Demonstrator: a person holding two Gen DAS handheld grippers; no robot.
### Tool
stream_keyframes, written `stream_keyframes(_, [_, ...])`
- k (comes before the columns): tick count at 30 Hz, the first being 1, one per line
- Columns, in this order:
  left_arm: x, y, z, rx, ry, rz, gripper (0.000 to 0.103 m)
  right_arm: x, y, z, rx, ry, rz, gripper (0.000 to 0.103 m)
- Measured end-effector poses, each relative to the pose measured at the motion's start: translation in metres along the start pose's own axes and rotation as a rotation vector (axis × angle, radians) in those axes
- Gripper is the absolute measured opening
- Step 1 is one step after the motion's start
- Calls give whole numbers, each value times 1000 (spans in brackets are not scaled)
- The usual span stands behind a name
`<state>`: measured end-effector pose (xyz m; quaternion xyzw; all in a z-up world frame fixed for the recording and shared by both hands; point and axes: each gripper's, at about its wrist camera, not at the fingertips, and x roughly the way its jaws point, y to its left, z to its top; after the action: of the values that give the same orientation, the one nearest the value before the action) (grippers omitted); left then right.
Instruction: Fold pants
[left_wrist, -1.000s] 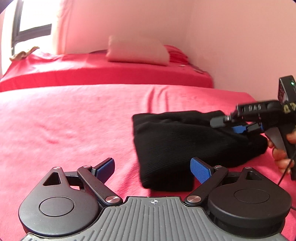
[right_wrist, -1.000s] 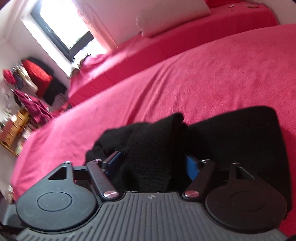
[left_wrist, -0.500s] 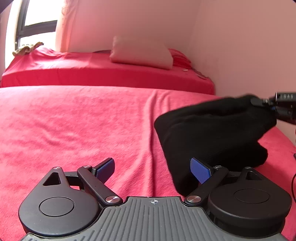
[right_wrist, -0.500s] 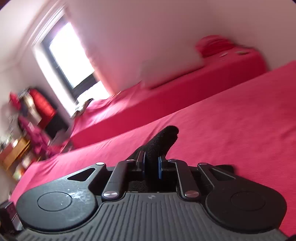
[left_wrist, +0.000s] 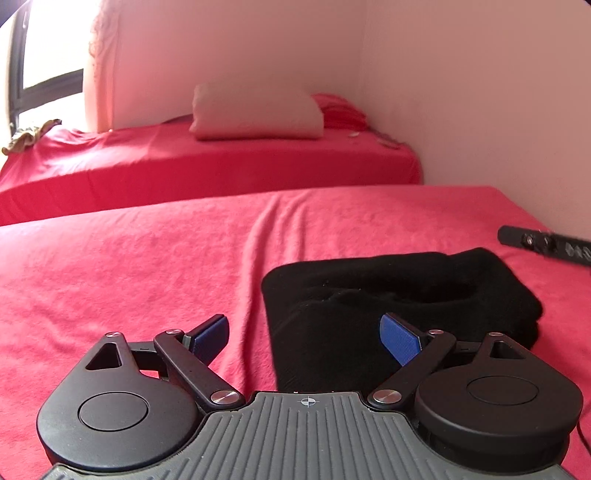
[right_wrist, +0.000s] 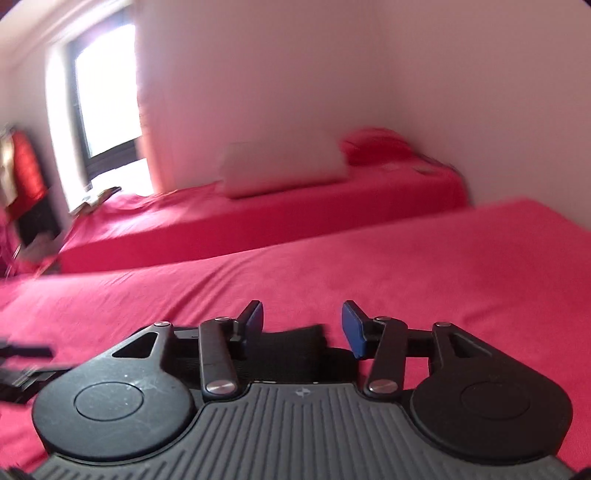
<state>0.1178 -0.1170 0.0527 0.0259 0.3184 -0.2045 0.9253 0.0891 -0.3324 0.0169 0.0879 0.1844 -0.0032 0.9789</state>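
red bed (left_wrist: 147, 258) | black pants (left_wrist: 388, 295) folded, long axis left-right | left claw (left_wrist: 306, 336), right claw (right_wrist: 301, 326) spread, empty

Red bed (left_wrist: 129, 266) in the foreground, creased down the middle. Behind it a second bed (left_wrist: 221, 162), also red, set against the far wall (left_wrist: 240, 48). Pale pillow (left_wrist: 256, 112) on that bed, with bunched red cloth (left_wrist: 340, 110) just beside it at the corner. Window (right_wrist: 107, 99) at the left, glaring bright, with a curtain (left_wrist: 101, 66) along its edge. Crumpled rag (left_wrist: 29, 134) lying near the window. Red clothes (right_wrist: 22, 173) hanging at the far left, blurred.
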Motion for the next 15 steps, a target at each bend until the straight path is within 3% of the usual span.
stream_keyframes(3, [19, -10, -4, 10, 67, 10, 103, 13, 18, -14, -60, 51, 77, 55])
stream_keyframes(5, [26, -11, -11, 9, 96, 10, 103, 28, 19, -24, -87, 114, 72, 55])
stream_keyframes(7, [27, -7, -17, -16, 103, -4, 103, 39, 13, -31, -102, 155, 49, 48])
stream_keyframes(10, [26, 1, -19, -49, 116, -22, 103, 36, 12, -23, -91, 131, 26, 49])
stream_keyframes(12, [27, 1, -19, -48, 120, -16, 103, 30, 20, -16, -115, 84, -26, 58])
stream_keyframes(15, [27, -2, -19, -44, 119, -7, 103, 30, 27, -15, -144, 82, 2, 59])
